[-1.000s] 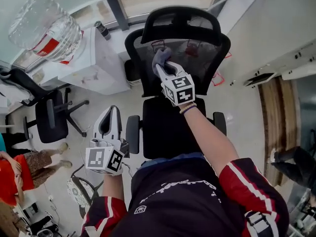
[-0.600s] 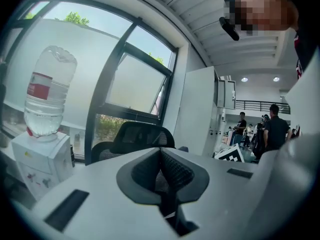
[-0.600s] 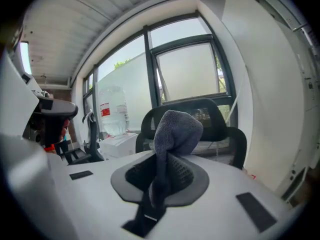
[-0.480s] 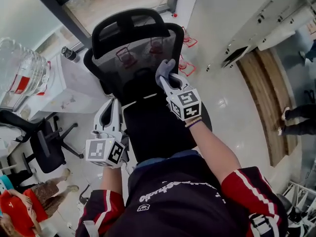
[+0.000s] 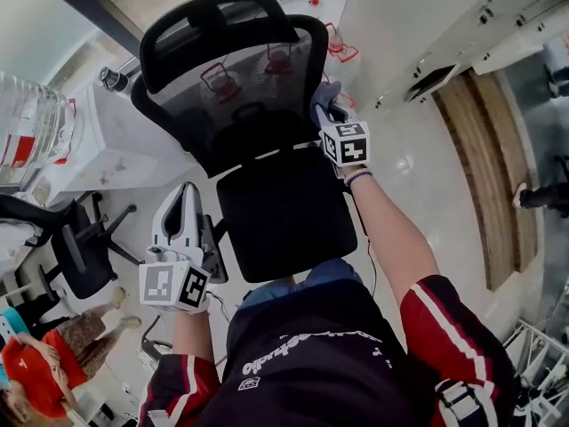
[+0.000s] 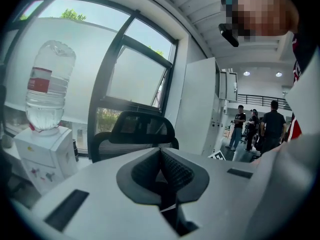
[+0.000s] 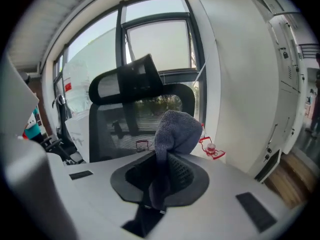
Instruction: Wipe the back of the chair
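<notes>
We pinch the soft, light cloth (image 7: 175,129) by its bunched fold in the right gripper's (image 5: 327,114) closed fingers (image 7: 186,174), at the mesh chair back's (image 5: 240,87) right edge; the left gripper (image 5: 185,205), fingers together, holds nothing.

left: water dispenser (image 5: 98,145) just beside chair (image 5: 240,96) | right: open floor (image 5: 418,194) (wall (image 5: 382,16) beyond)

Two tools (image 5: 188,196) (image 5: 327,110), one grey cloth (image 7: 175,129), two black chairs (image 5: 240,87) (image 5: 76,256), one water bottle (image 6: 47,86)

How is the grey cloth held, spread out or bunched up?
Bunched up: the cloth pokes out as a rounded wad, pinched by the right tool.
</notes>
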`<state>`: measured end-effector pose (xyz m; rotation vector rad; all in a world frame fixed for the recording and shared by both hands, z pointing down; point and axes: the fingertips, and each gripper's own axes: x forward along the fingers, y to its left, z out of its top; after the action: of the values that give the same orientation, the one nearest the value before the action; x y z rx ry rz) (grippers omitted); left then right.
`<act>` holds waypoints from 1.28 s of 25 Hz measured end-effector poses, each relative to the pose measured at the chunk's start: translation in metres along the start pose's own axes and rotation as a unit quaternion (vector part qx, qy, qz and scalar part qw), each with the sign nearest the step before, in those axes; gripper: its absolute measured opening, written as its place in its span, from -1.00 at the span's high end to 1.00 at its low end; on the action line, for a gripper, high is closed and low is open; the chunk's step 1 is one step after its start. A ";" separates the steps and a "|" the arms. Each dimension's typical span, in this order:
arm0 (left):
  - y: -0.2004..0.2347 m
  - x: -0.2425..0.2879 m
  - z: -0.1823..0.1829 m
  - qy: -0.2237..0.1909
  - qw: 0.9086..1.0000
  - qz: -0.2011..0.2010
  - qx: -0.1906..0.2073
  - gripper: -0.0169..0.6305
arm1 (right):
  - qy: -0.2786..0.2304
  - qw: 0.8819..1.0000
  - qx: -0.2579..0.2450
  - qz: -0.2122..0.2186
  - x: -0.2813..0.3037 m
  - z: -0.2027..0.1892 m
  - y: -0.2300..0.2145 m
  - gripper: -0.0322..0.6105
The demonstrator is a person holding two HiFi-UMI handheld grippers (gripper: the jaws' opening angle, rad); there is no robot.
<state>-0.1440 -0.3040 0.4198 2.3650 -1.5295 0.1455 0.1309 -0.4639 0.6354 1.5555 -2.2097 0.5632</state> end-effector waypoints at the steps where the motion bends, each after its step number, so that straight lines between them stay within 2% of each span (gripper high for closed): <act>1: 0.007 -0.004 -0.005 0.005 1.000 0.009 -0.001 0.87 | 0.003 1.000 0.001 -0.005 0.011 -0.004 -0.007 0.71; 4: 0.025 -0.014 -0.018 0.015 0.999 0.035 -0.006 0.87 | 0.013 1.000 0.001 -0.015 0.044 -0.009 -0.022 0.71; 8: 0.045 -0.030 -0.030 0.027 0.998 0.059 -0.015 0.87 | 0.028 0.999 -0.007 -0.017 0.076 -0.013 -0.020 0.71; 15: 0.065 -0.050 -0.037 0.027 0.996 0.084 -0.028 0.87 | 0.044 0.999 -0.026 0.009 0.104 -0.015 0.022 0.71; 22: 0.092 -0.086 -0.038 0.020 0.992 0.115 -0.038 0.87 | 0.046 0.997 -0.032 0.056 0.130 -0.011 0.110 0.71; 32: 0.141 -0.137 -0.051 0.018 0.985 0.162 -0.058 0.87 | 0.052 0.984 -0.036 0.167 0.166 -0.012 0.295 0.71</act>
<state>-0.3242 -0.2212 0.4629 2.0013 -1.8424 0.1668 -0.1994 -0.4984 0.7010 1.0988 -2.3944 0.6355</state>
